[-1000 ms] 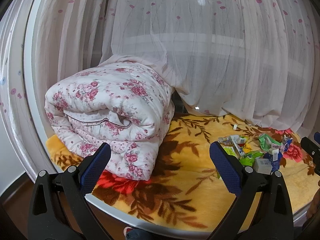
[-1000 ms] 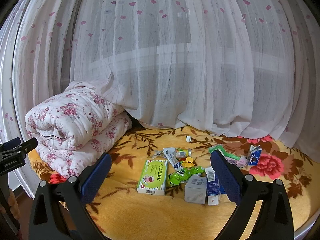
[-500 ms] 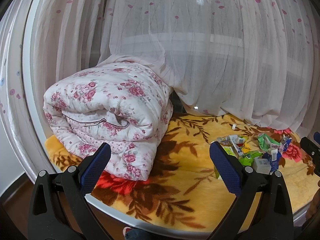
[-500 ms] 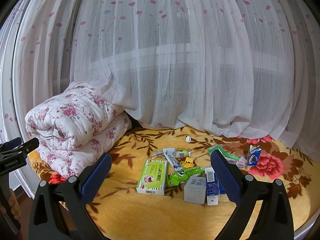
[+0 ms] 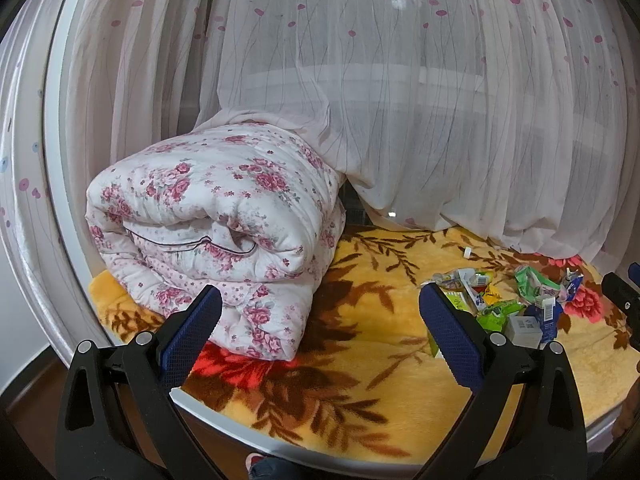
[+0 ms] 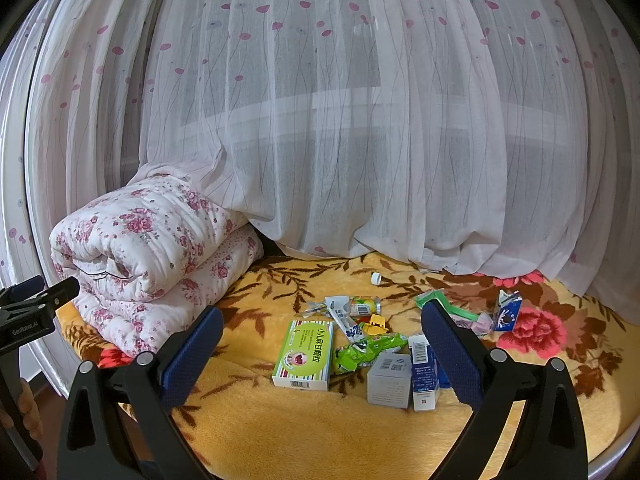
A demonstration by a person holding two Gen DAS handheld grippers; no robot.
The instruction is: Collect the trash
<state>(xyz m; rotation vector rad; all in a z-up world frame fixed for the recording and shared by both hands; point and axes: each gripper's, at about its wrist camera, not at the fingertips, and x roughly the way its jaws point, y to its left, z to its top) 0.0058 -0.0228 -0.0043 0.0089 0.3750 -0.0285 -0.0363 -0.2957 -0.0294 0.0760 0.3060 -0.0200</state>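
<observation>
Both grippers hang above the near edge of a bed covered with a yellow blanket point(image 6: 320, 440) patterned in brown leaves and red flowers. The left gripper point(image 5: 320, 336) has its jaws spread wide with nothing between them, and it faces a rolled floral quilt point(image 5: 216, 220) lying on the left part of the blanket. The right gripper point(image 6: 322, 354) is likewise spread wide and holds nothing; it faces the trash directly.

The trash lies in 1 loose cluster on the blanket, right of the quilt and well apart from it:
- a green medicine box point(image 6: 304, 354) lying flat at the left of the pile
- a crumpled green wrapper point(image 6: 366, 350) just beside that box
- a small grey box point(image 6: 390, 380) touching a blue-and-white box point(image 6: 422, 376) at the near side
- a small yellow piece point(image 6: 376, 322) and a white wrapper point(image 6: 344, 318) in the middle
- a small can point(image 6: 364, 306) lying on its side behind them
- a little blue-and-white carton point(image 6: 506, 312) standing at the far right
- a white bottle cap point(image 6: 376, 278) alone, farther back — near the hem of the curtain

A sheer white curtain point(image 6: 360, 120) with pink petal prints hangs behind everything, its lower edge draped over the quilt and onto the blanket.
</observation>
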